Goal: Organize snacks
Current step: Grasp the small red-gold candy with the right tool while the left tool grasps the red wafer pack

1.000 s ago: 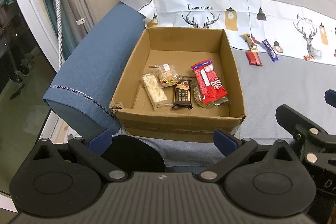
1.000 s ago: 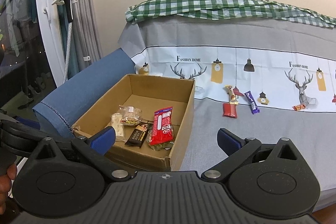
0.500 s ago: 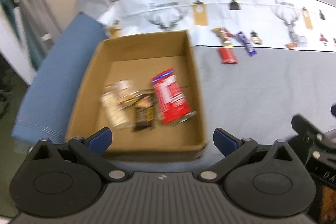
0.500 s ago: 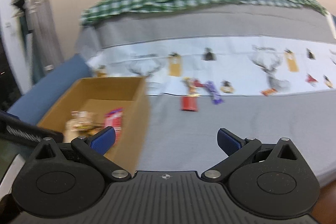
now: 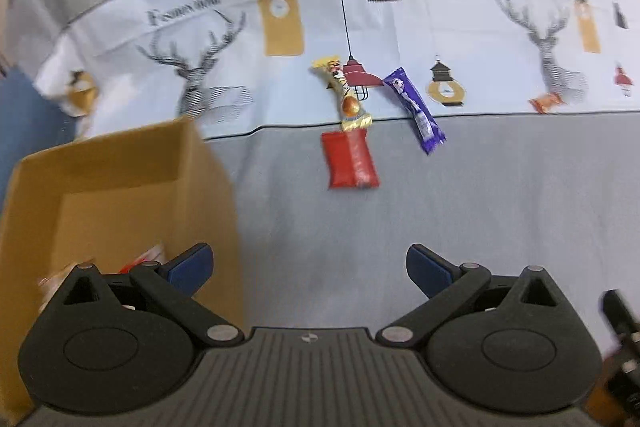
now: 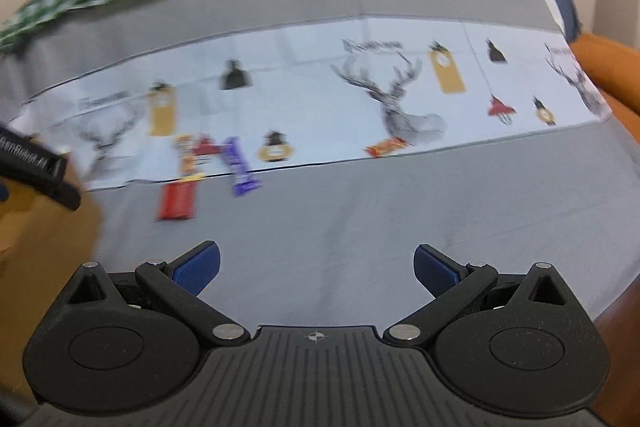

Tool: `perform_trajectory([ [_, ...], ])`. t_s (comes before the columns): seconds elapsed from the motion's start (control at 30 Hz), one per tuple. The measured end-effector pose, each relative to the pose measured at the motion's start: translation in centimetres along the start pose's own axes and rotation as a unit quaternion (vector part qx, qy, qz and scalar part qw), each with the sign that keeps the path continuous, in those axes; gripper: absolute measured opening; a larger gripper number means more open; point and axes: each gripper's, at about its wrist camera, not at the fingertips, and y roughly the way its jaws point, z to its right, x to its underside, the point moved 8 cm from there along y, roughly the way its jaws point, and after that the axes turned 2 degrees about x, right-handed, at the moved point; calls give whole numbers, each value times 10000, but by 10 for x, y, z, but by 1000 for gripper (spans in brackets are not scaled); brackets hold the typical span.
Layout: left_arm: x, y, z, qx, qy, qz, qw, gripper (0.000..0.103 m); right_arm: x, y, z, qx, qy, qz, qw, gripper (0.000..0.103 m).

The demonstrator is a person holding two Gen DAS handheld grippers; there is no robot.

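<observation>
Left gripper (image 5: 308, 267) gapes empty, red packet (image 5: 351, 159) well ahead.

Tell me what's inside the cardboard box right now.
Inside the cardboard box, only a blurred red-and-white wrapper and a pale packet show. The left hand-held gripper hides the rest of the floor.

Left gripper (image 5: 308, 269) hides blurred snacks (image 5: 140, 259) in the cut-off box (image 5: 120, 195)

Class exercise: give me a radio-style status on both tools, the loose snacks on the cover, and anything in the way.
Left tool open, empty. Right tool open, empty. Red packet, gold bar, purple bar, small orange snack loose on grey cover, outside box. Path unobstructed.
</observation>
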Motion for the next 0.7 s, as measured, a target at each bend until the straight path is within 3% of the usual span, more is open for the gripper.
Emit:
perform_trajectory([
  [0.3,-57,160,15,-418,1,-500,9979,103,-61,184,78,547,624,161,9964,102],
  [0.37,-63,184,15,-356,15,-612,9975,103,-71,237,92,676,648,7,9956,102],
  [0.53,-69,207,10,136,-383,-538,9977,103,-79,344,98,826,653,-684,9921,103],
  [0.6,-69,211,7,256,-525,-543,9968,103,-85,358,100,1026,601,-291,9925,102],
  [0.7,-69,213,4,272,-527,-517,9969,103,-88,366,99,1099,739,-182,9910,102],
])
